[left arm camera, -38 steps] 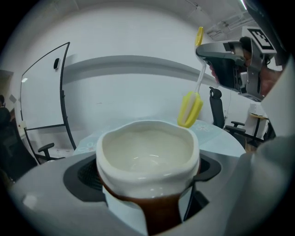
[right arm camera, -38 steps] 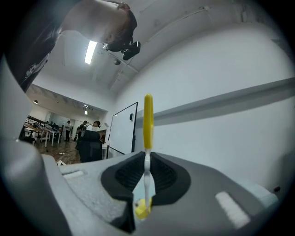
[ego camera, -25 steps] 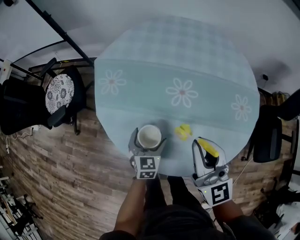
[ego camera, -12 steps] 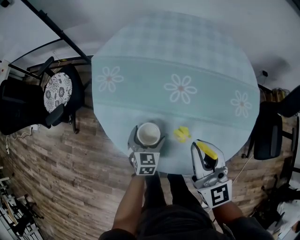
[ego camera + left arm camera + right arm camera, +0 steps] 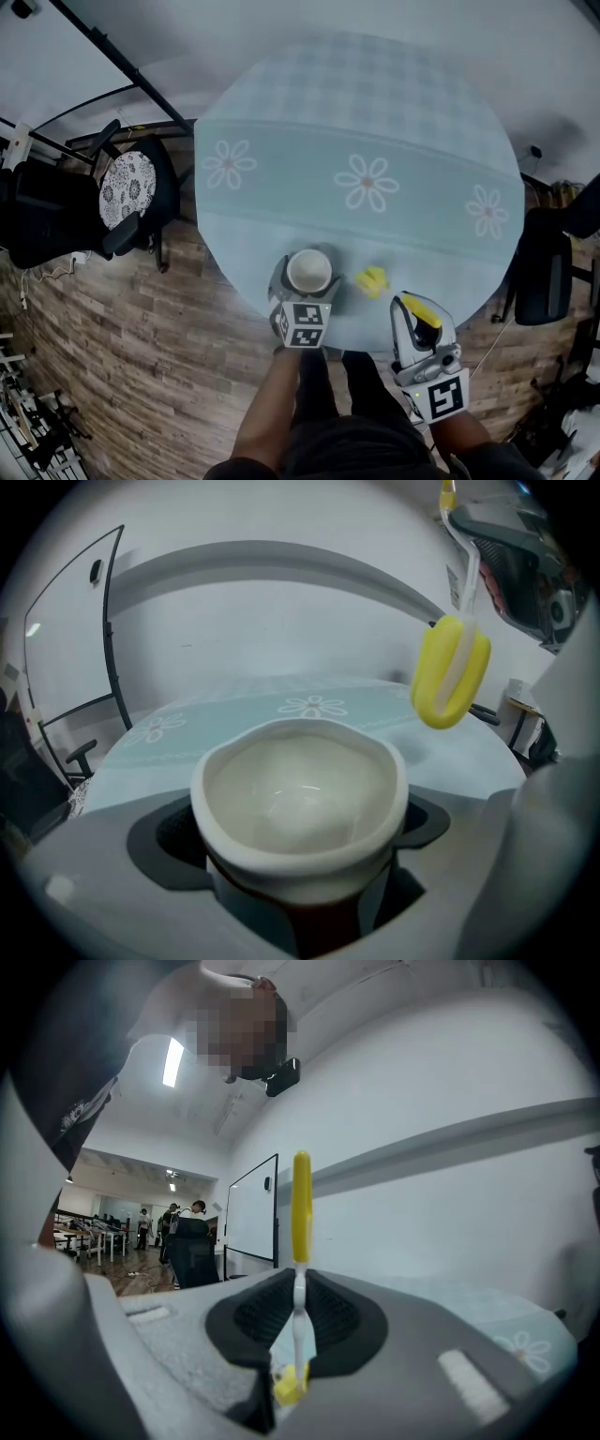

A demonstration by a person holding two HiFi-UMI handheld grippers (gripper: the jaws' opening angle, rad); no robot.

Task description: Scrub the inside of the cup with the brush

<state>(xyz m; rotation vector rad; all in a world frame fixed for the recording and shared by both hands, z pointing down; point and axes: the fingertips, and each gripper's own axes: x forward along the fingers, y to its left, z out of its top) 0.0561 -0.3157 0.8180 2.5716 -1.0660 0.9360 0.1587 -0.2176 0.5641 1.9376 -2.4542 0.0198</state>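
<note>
Overhead, a round desk [image 5: 356, 112] covered in a pale teal cloth with white daisies stood on a wooden floor [image 5: 141, 356]. At the desk's near edge, the left hand-held gripper [image 5: 305, 291] was closed around a cream cup [image 5: 308, 270], one jaw on each side of its body. The cup was upright, mouth open to the camera, its glossy inside bare. The right hand-held gripper [image 5: 417, 323] sat to the cup's right, its jaws pinched narrowly on the thin white stem of a brush [image 5: 419, 312]. The brush's yellow looped head [image 5: 450, 672] hung just beside the cup, above and to the right of its rim, outside it and not touching. A black chair [image 5: 56, 216] stood to the left of the desk.
</note>
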